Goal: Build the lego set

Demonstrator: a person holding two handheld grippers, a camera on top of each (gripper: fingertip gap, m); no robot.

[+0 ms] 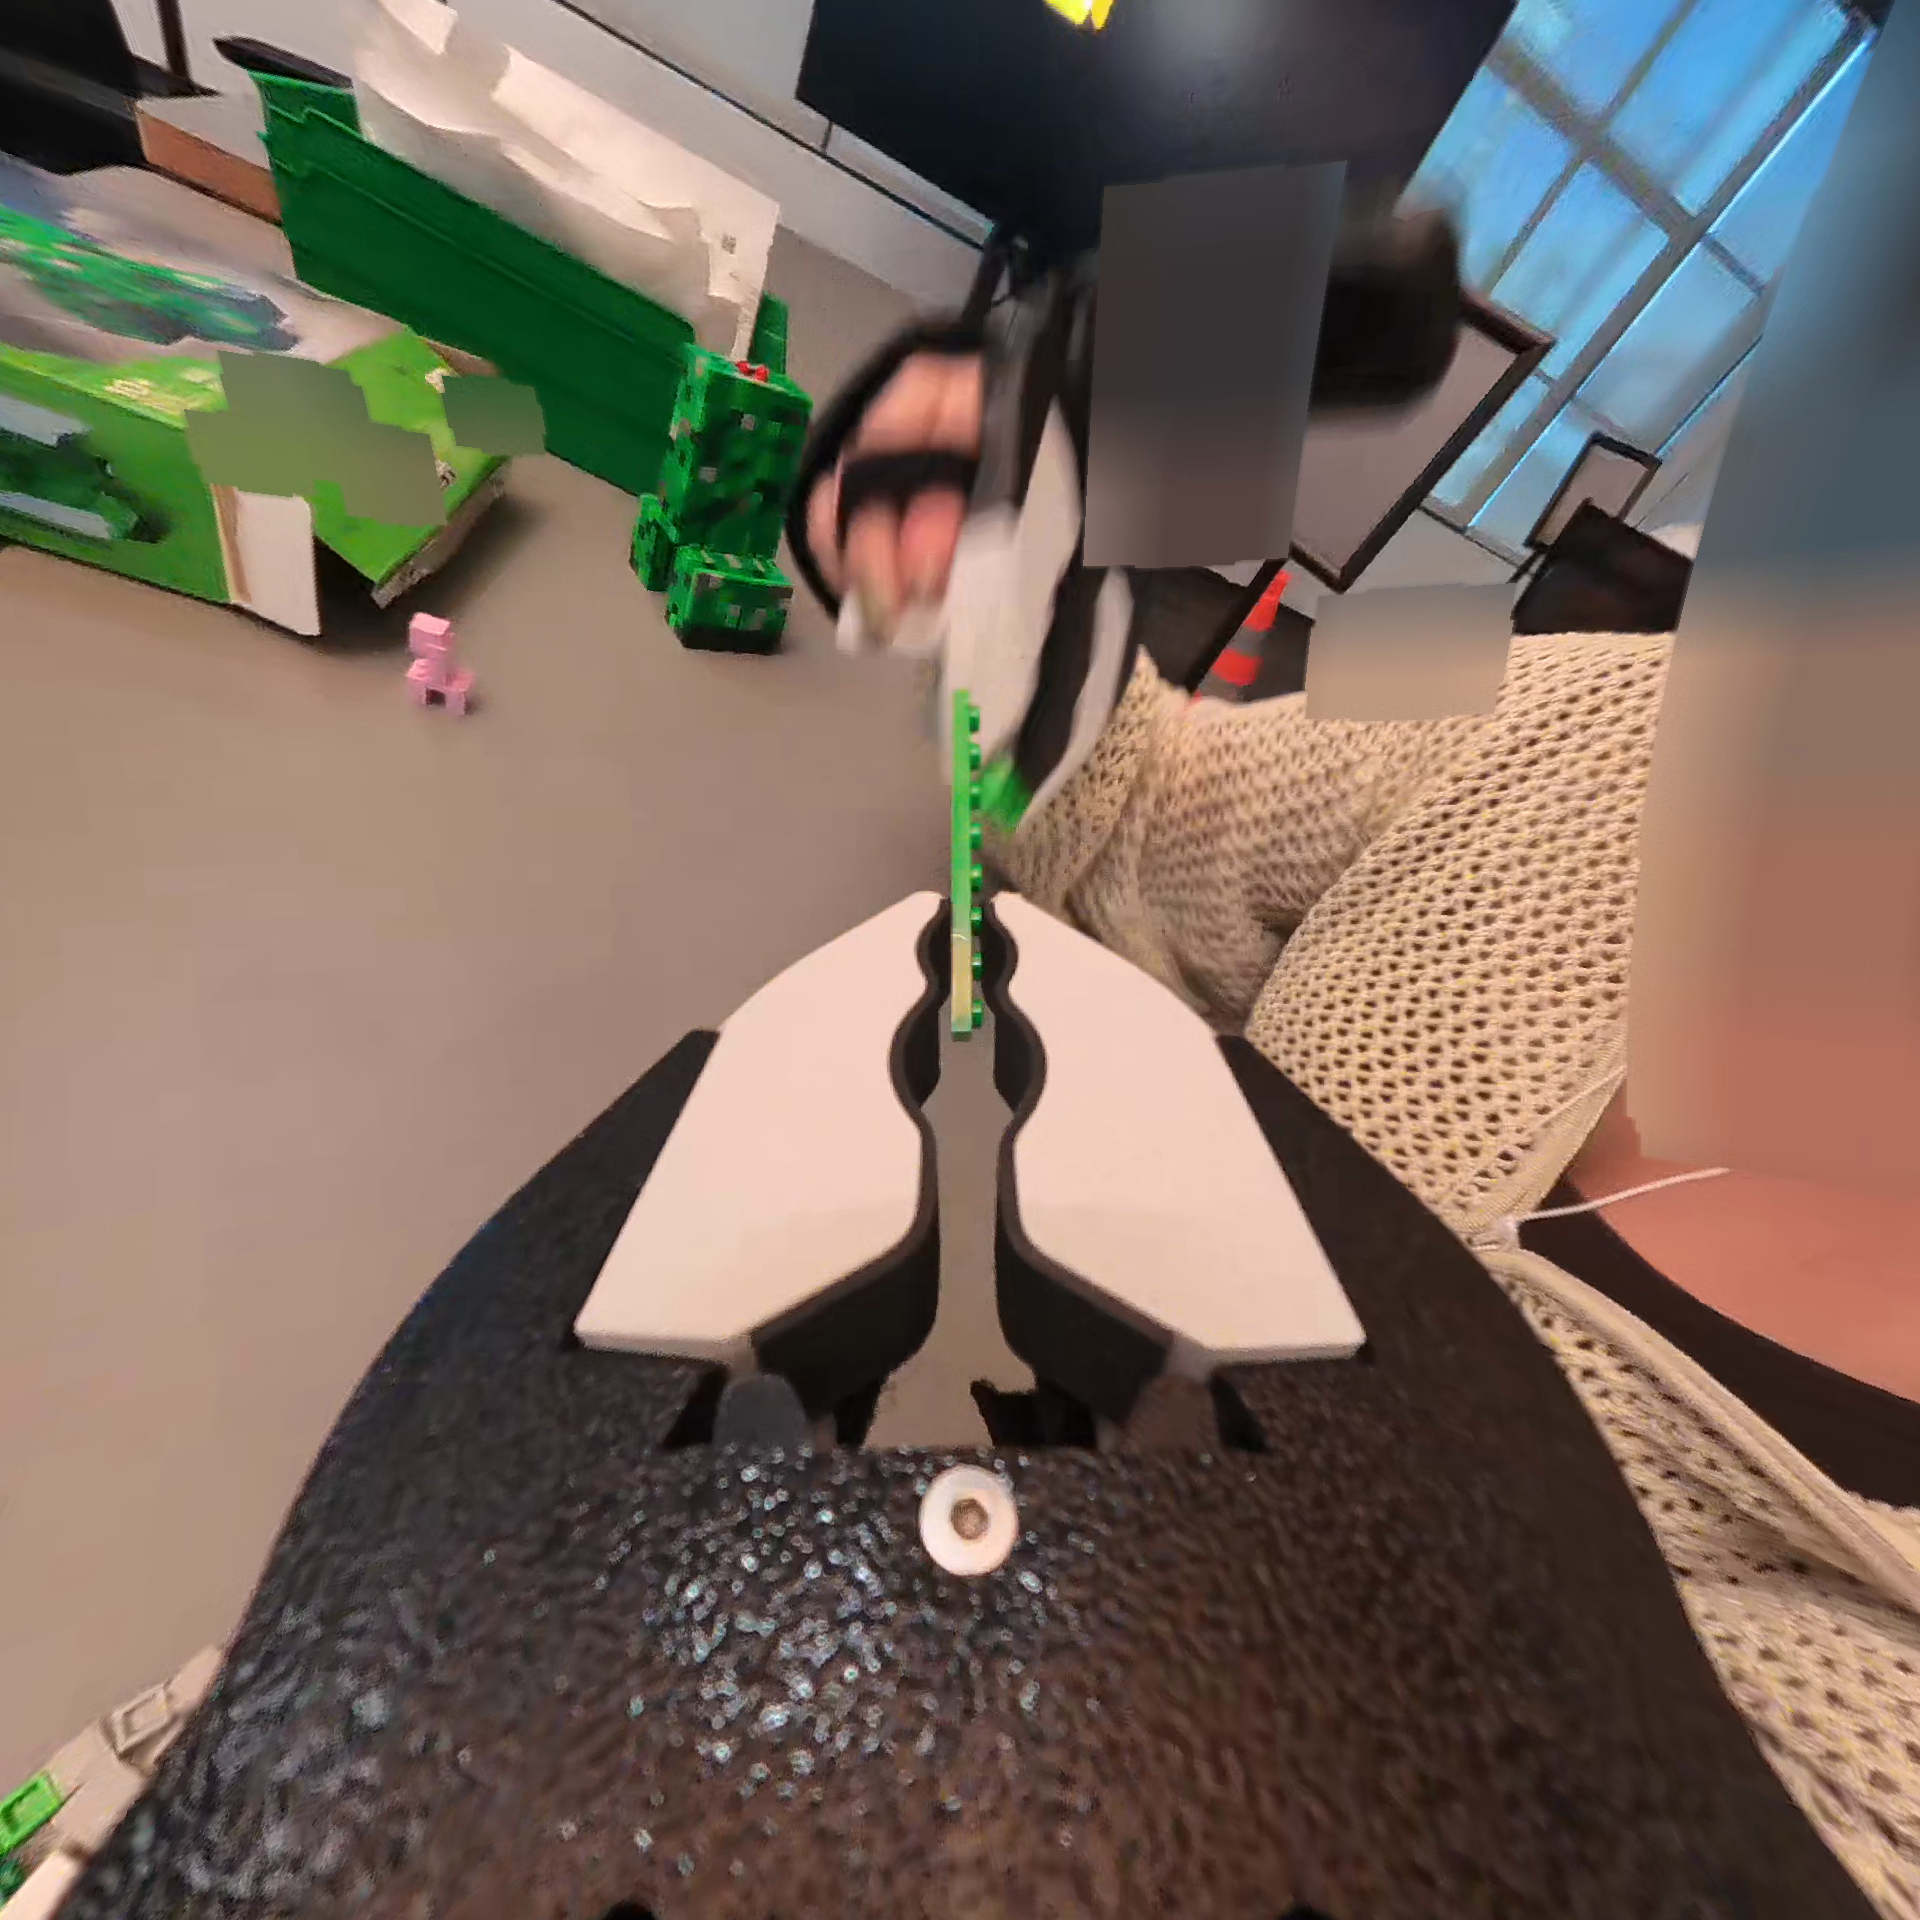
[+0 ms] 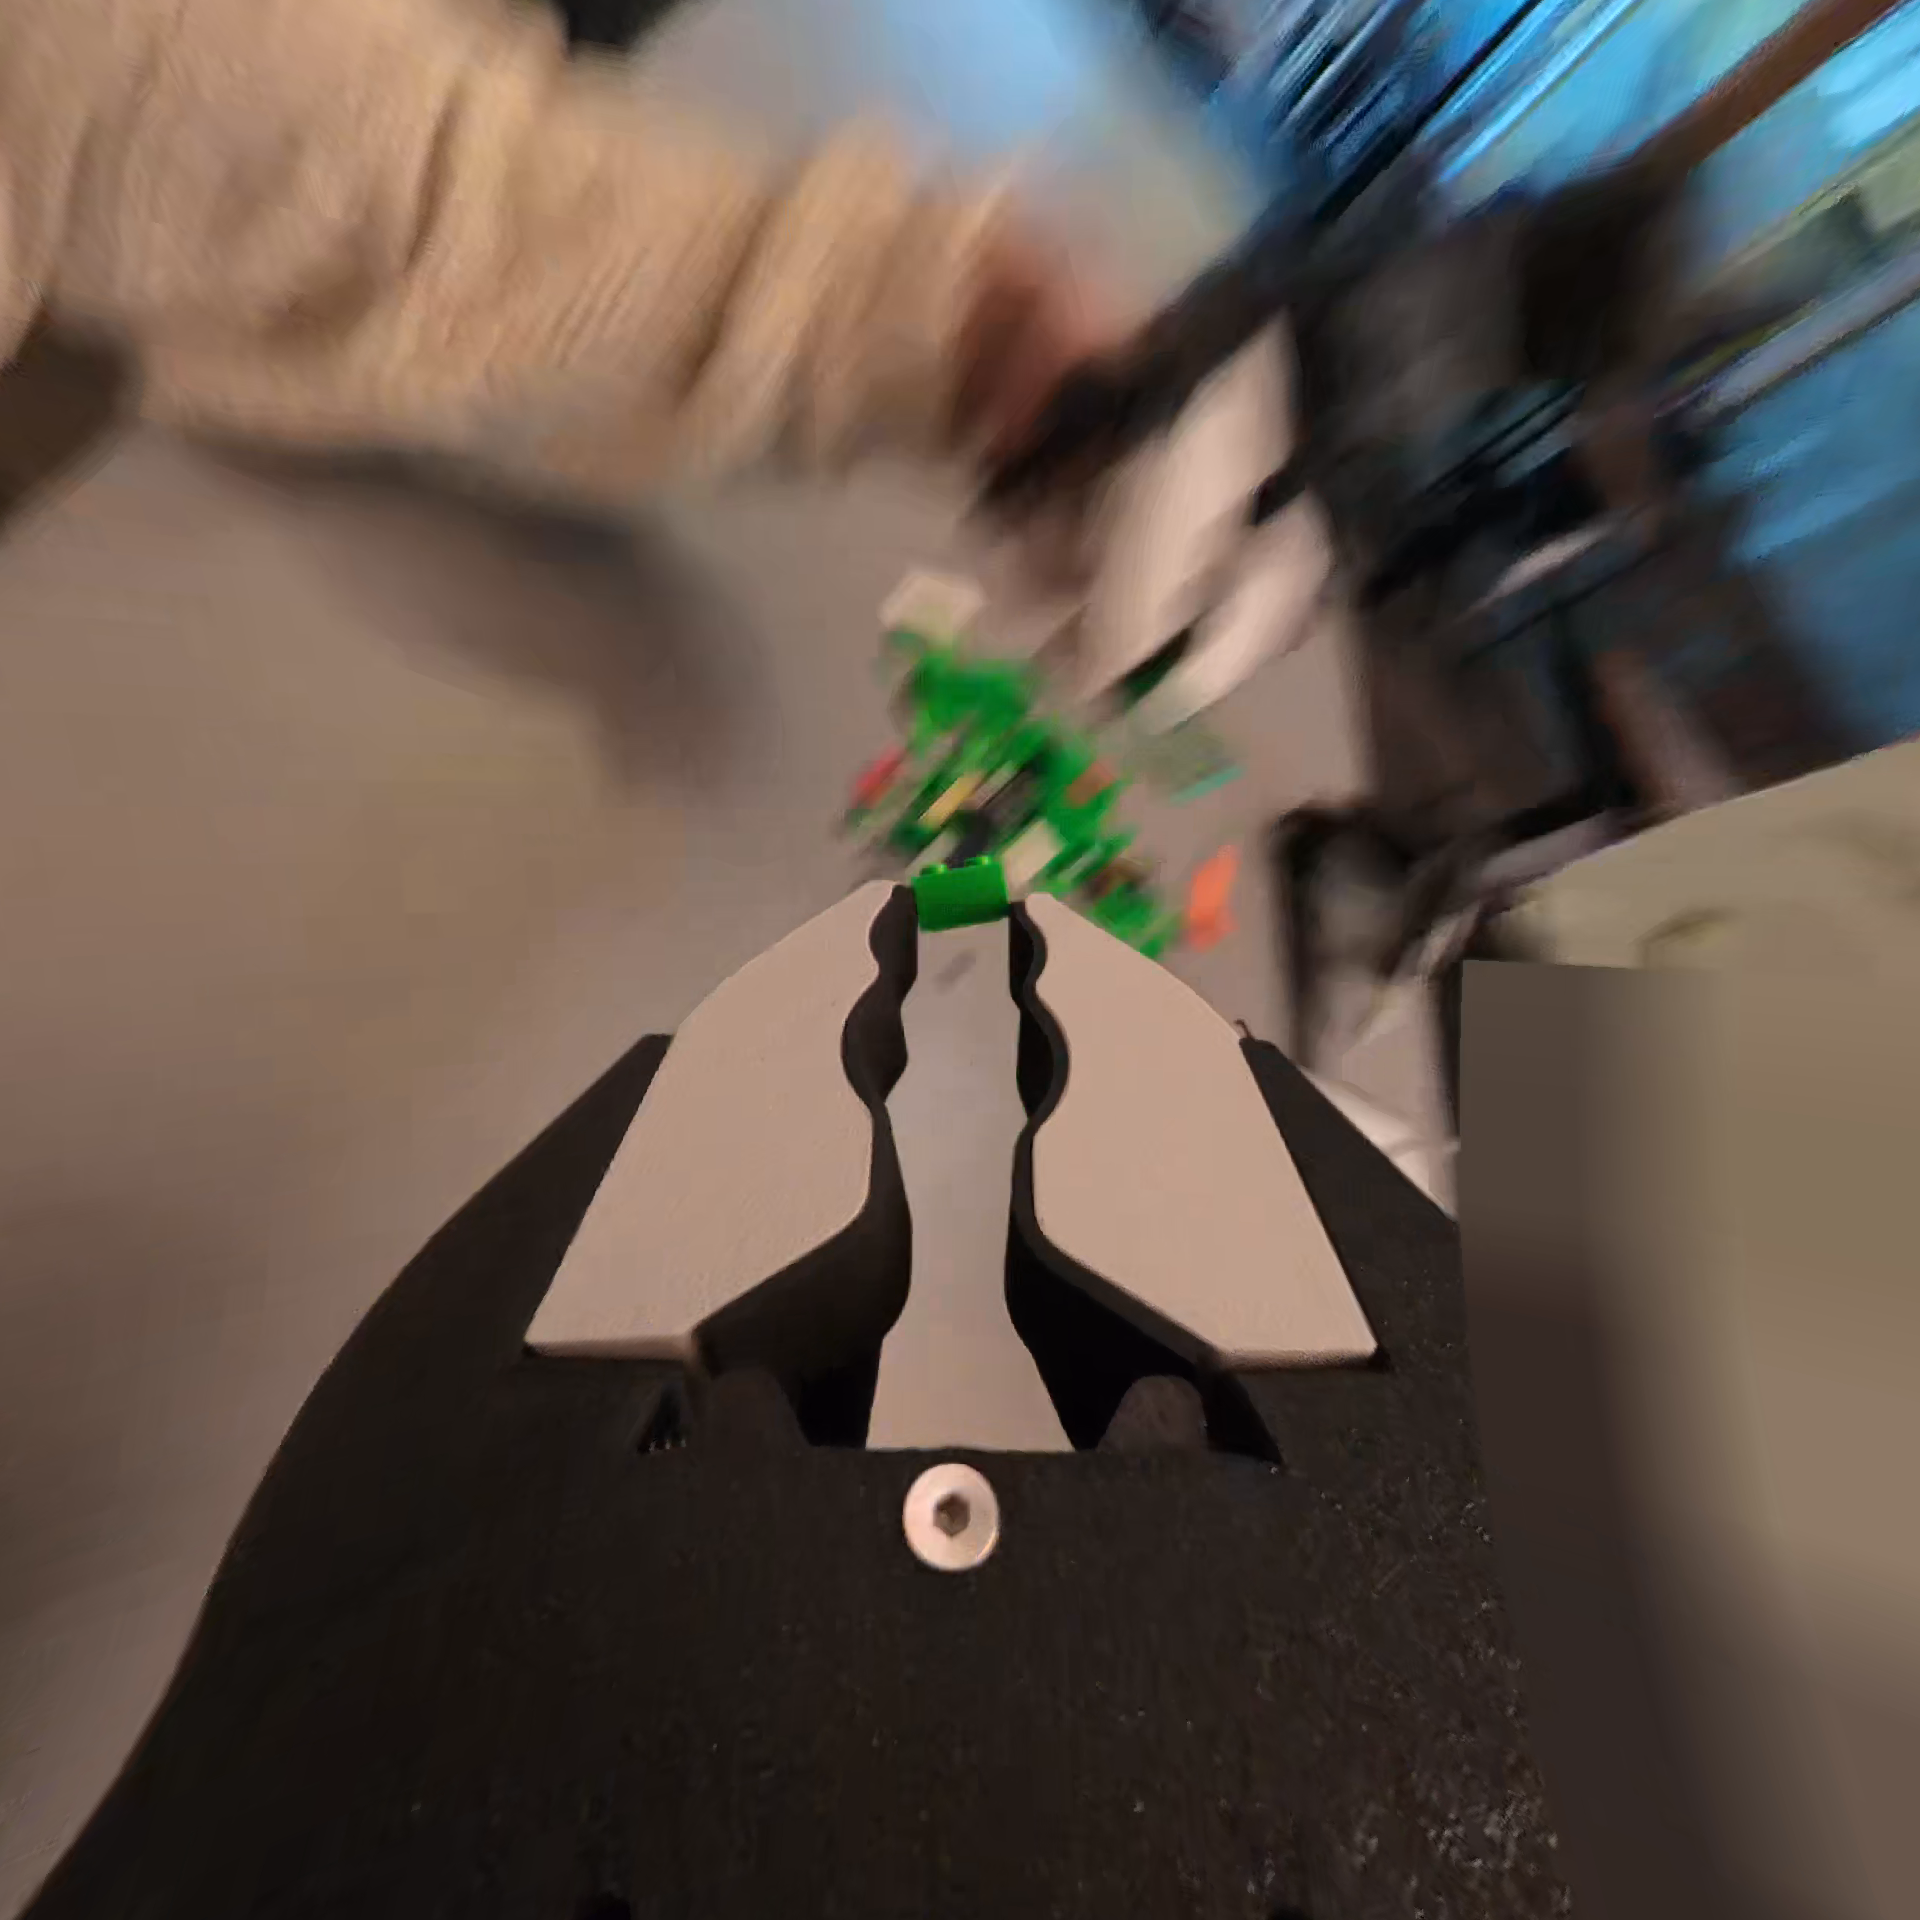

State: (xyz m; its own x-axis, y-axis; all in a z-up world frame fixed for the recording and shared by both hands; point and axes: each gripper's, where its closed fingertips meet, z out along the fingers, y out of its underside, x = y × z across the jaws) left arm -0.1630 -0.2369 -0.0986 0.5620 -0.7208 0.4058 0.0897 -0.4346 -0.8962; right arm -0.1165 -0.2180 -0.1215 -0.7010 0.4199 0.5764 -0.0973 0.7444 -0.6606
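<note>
My left gripper (image 1: pixel 966 935) is clamped edge-on around a thin green studded plate (image 1: pixel 966 831), held above the tabletop (image 1: pixel 312 935). My right gripper (image 2: pixel 964 914) pinches a small green brick (image 2: pixel 961 896) at its tips. Only the left wrist view shows the green box (image 1: pixel 125 488), open-flapped, contents unseen, and green blocky figure (image 1: pixel 727 499); the right wrist view shows a blurred brick pile (image 2: pixel 997 790).

A long, thin green studded plate (image 1: pixel 966 831) stands on edge above the grey tabletop (image 1: pixel 312 987), its near end pinched between the tips of the left tongs (image 1: pixel 966 925) and its studs facing right. A small bright green brick (image 2: pixel 958 896) sits clamped between the tips of the right tongs (image 2: pixel 961 914), studs up. Beyond the plate, to its left, a green blocky built figure (image 1: pixel 722 499) stands on the tabletop, with a small pink figure (image 1: pixel 436 665) further left of it.
</note>
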